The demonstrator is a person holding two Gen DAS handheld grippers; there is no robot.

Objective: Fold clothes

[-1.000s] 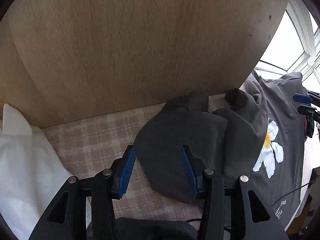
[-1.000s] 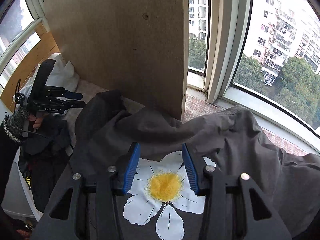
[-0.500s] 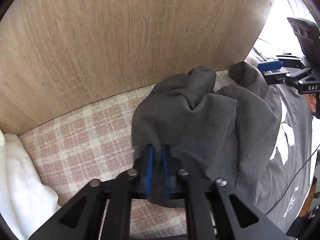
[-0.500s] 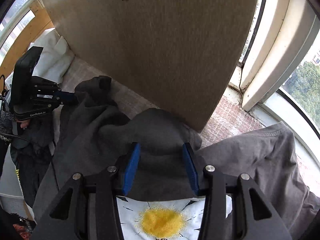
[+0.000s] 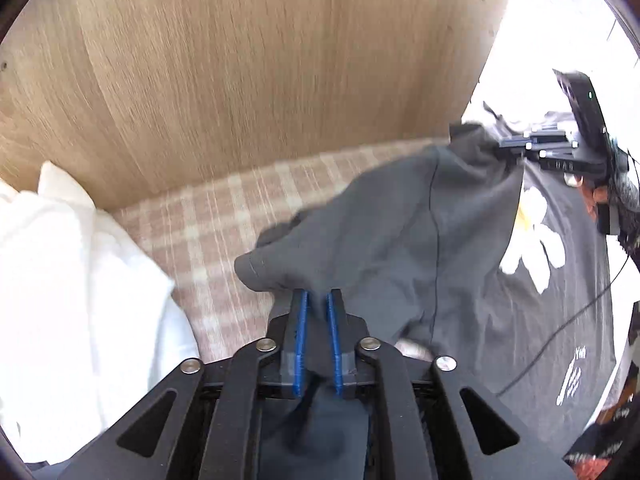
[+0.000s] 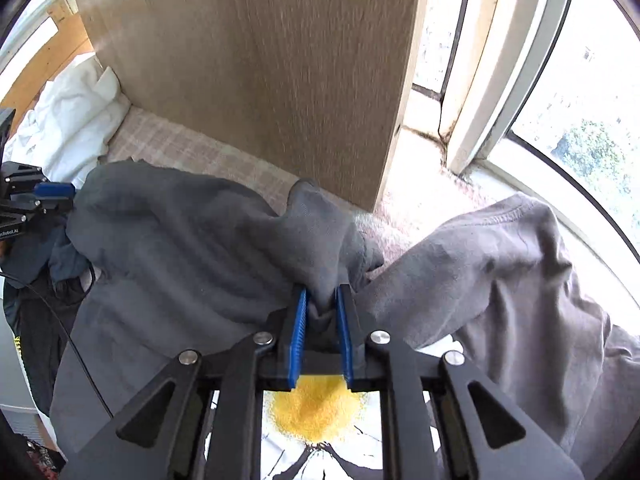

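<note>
Left gripper (image 5: 317, 298), lower centre of its frame: blue fingers (image 5: 299, 332) pinching a fold of the dark grey T-shirt (image 5: 384, 248), jaws opening with cloth between them. Right gripper (image 6: 322, 296), lower centre of its frame: fingers (image 6: 298, 336) closing on a bunched fold of the same shirt. The shirt lies on a pink plaid cloth (image 5: 208, 216) before a wooden panel (image 5: 248, 64); its daisy print (image 6: 316, 408) shows at bottom centre; white bedding (image 5: 60, 272) at left
</note>
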